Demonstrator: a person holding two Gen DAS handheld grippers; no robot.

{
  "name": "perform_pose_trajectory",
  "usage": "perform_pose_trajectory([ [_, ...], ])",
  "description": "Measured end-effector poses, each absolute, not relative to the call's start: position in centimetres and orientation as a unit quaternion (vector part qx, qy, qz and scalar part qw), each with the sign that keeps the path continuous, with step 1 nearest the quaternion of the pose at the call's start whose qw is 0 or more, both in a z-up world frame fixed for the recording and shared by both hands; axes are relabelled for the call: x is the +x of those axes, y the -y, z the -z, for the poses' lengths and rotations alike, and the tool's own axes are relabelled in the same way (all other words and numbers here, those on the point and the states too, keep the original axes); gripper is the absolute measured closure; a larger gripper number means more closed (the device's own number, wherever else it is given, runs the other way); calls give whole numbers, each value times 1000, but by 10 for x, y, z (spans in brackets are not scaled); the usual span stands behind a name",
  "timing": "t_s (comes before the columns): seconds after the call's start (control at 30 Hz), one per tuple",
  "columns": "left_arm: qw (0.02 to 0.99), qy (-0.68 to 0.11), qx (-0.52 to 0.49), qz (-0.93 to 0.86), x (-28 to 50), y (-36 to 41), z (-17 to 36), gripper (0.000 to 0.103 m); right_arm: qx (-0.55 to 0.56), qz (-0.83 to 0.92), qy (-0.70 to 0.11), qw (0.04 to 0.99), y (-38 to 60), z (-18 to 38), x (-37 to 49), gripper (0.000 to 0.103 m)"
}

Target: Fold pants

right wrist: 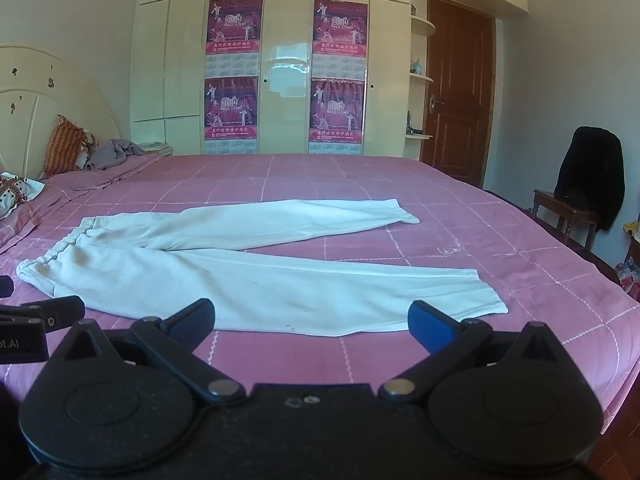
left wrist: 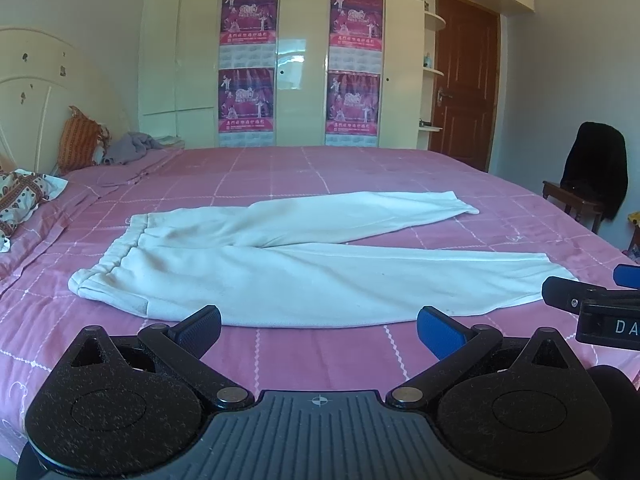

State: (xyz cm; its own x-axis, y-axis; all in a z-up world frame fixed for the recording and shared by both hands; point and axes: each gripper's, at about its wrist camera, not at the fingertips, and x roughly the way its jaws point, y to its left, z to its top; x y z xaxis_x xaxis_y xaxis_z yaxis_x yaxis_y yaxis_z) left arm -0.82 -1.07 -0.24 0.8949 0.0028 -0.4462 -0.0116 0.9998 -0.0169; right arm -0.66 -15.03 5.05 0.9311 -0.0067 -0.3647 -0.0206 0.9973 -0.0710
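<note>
White pants point(left wrist: 304, 264) lie flat on the pink bed point(left wrist: 320, 168), waistband to the left, the two legs spread in a V to the right. They also show in the right wrist view point(right wrist: 256, 276). My left gripper point(left wrist: 320, 330) is open and empty, just short of the pants' near edge. My right gripper point(right wrist: 312, 322) is open and empty, at the near edge of the near leg. The right gripper shows at the right edge of the left wrist view point(left wrist: 592, 300); the left gripper shows at the left edge of the right wrist view point(right wrist: 36, 316).
Pillows point(left wrist: 80, 140) and a grey cloth point(left wrist: 132, 146) lie at the headboard end on the left. A chair with a black garment point(left wrist: 592, 172) stands right of the bed. A wardrobe point(left wrist: 288, 60) and a brown door point(left wrist: 464, 80) are behind.
</note>
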Motion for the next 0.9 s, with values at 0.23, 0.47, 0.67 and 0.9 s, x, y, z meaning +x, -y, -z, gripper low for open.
perform_pose_trajectory([
  [0.23, 974, -228, -10, -3, -9, 11, 1, 0, -36, -3, -185, 982, 150, -51, -7, 0],
  [0.47, 973, -229, -11, -3, -8, 11, 2, 0, -36, -3, -185, 982, 150, -51, -7, 0],
  [0.67, 973, -230, -11, -1, -8, 10, 2, 0, -36, -4, -185, 982, 150, -51, -7, 0],
  [0.9, 973, -230, -11, -1, -8, 10, 3, 0, -36, -4, -185, 982, 150, -51, -7, 0],
])
